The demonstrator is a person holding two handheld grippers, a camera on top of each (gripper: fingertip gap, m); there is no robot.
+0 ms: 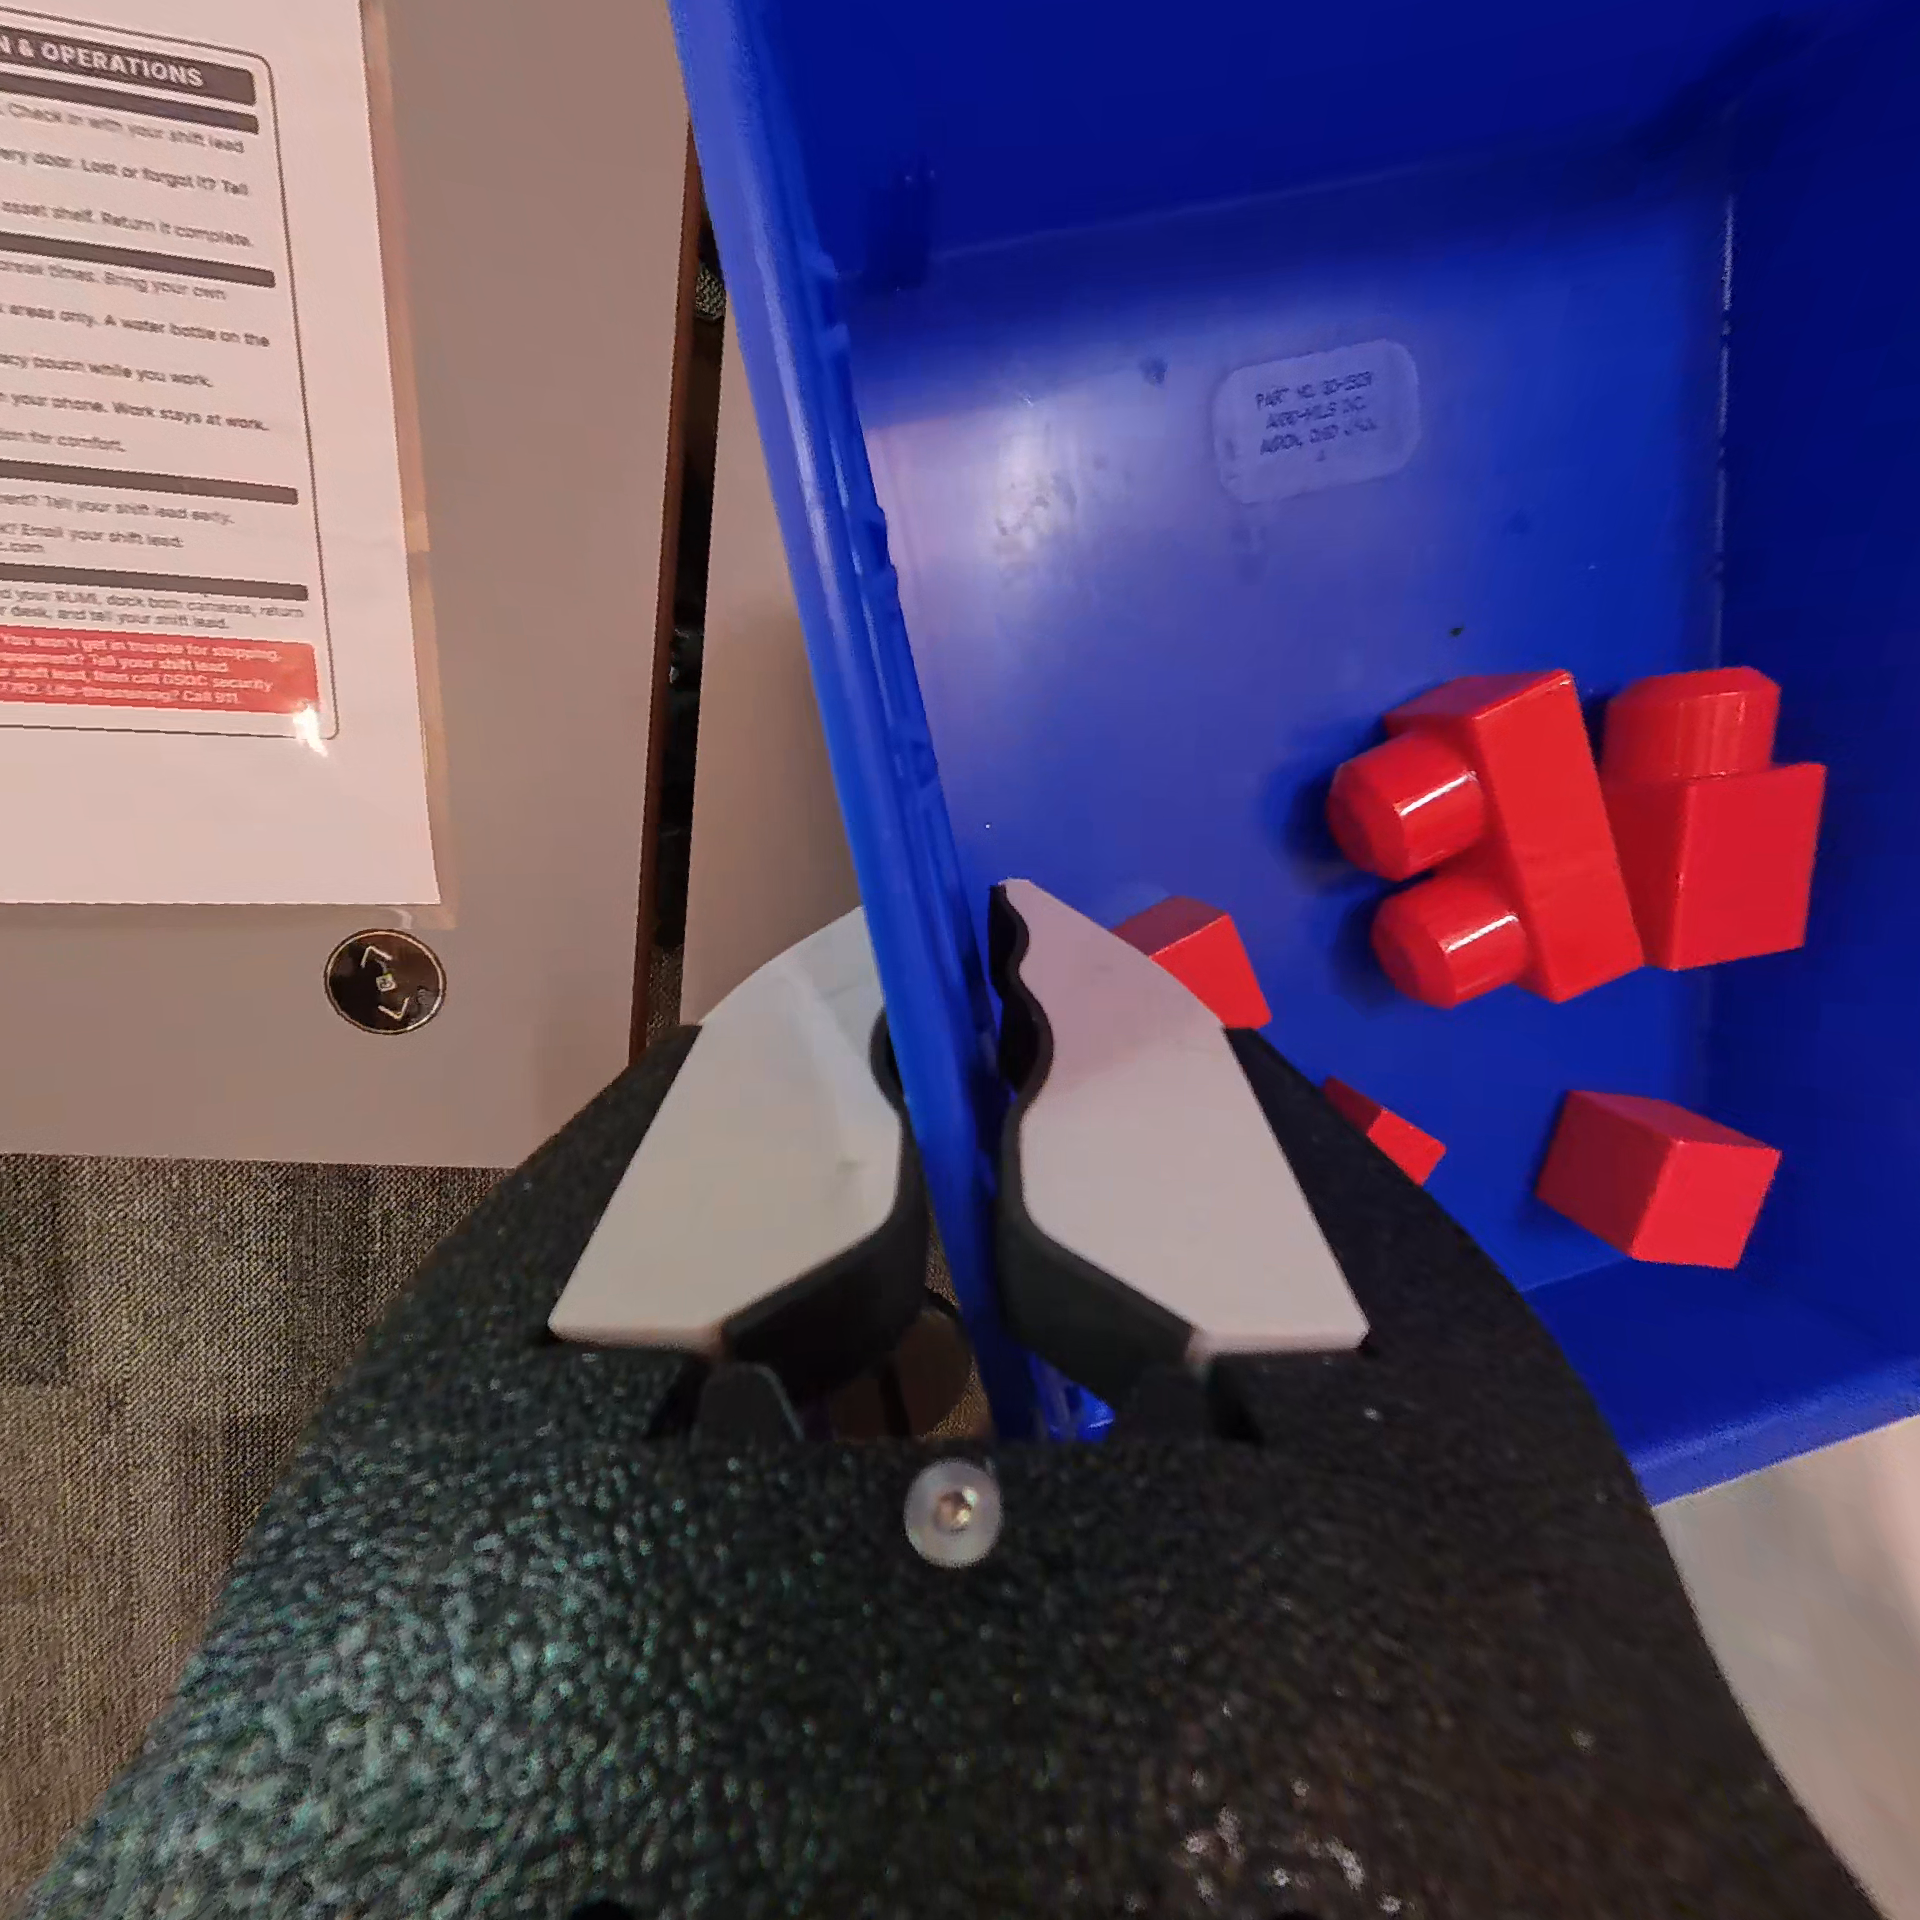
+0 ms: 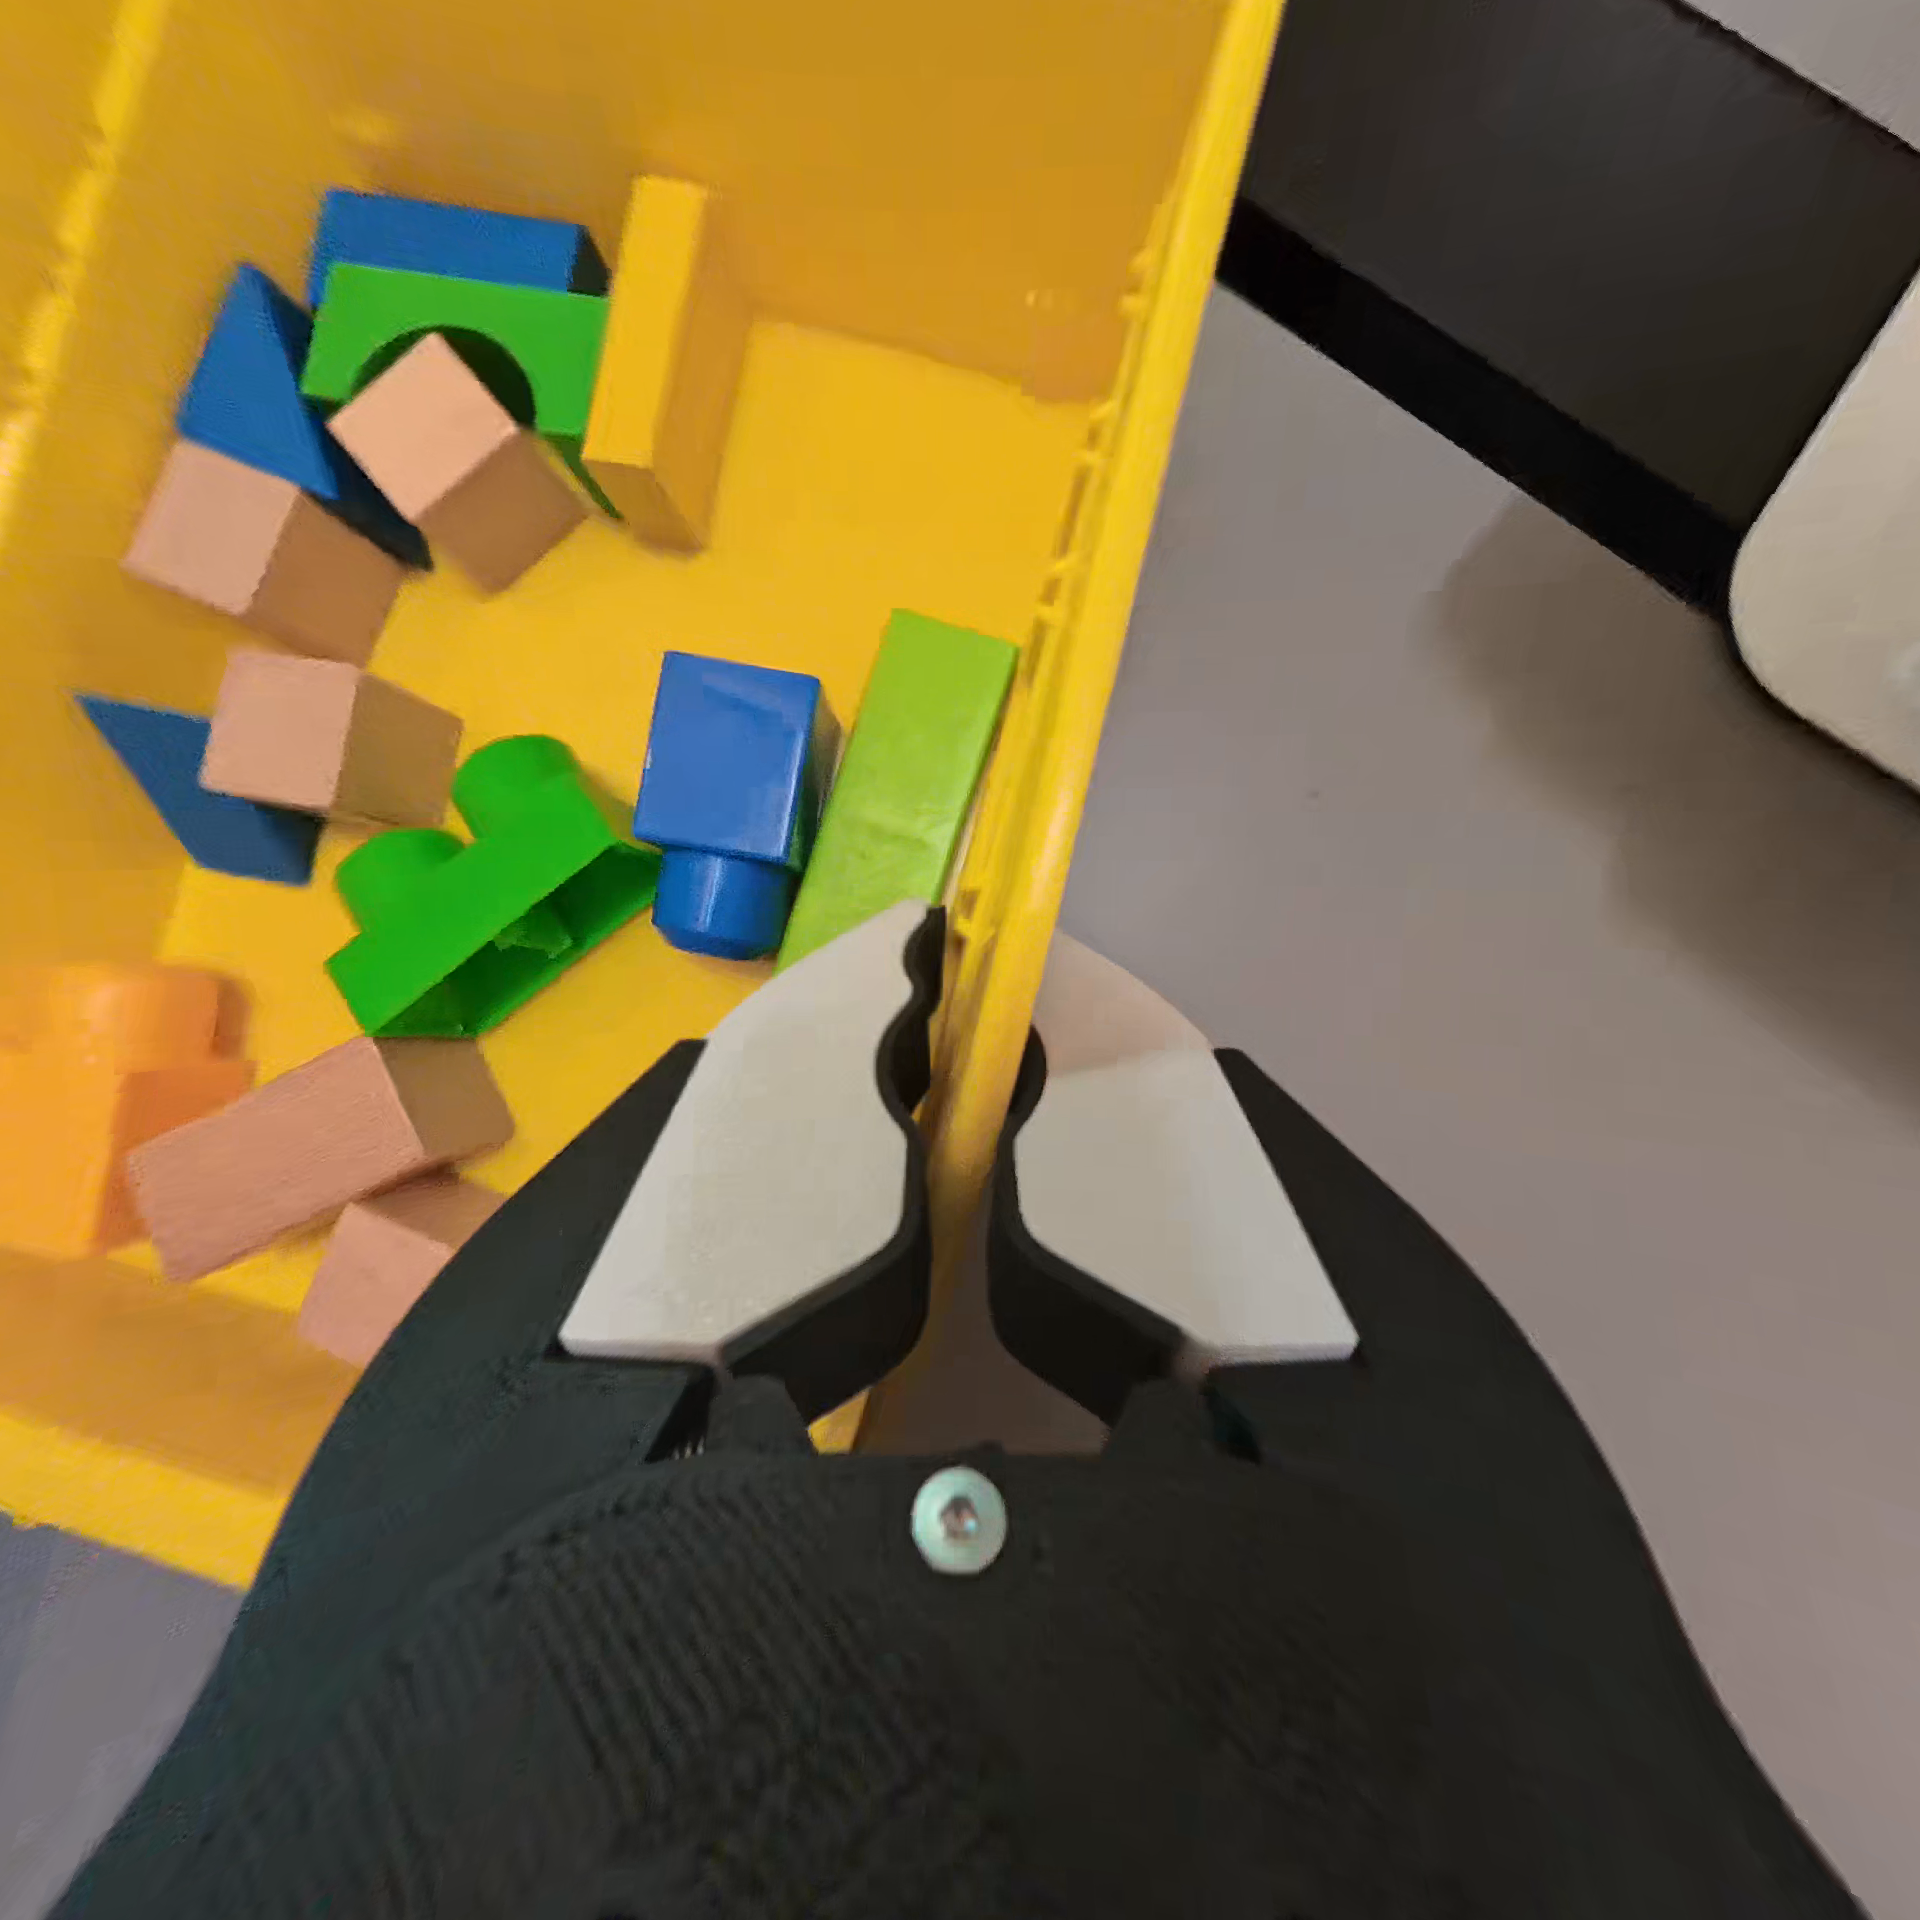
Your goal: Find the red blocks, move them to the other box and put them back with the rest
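Observation:
My left gripper (image 1: 951, 1039) is shut on the left side wall of the blue box (image 1: 1195, 582), one finger inside and one outside, and the box looks tilted. Inside the blue box lie several red blocks: a two-stud brick (image 1: 1496, 842), a one-stud brick (image 1: 1714, 831), a cube (image 1: 1657, 1179) and two more partly hidden behind my inner finger (image 1: 1122, 1039). My right gripper (image 2: 977, 1039) is shut on the right side wall of the yellow box (image 2: 1101, 623). That box holds blue, green, tan, yellow and orange blocks, among them a light green bar (image 2: 904, 769) against the wall by my fingertip.
A laminated printed sheet (image 1: 166, 447) lies on the grey table to the left of the blue box, with a round black inset (image 1: 384, 982) below it. Grey carpet shows past the table edge. A pale cushioned object (image 2: 1839, 582) and a dark strip lie right of the yellow box.

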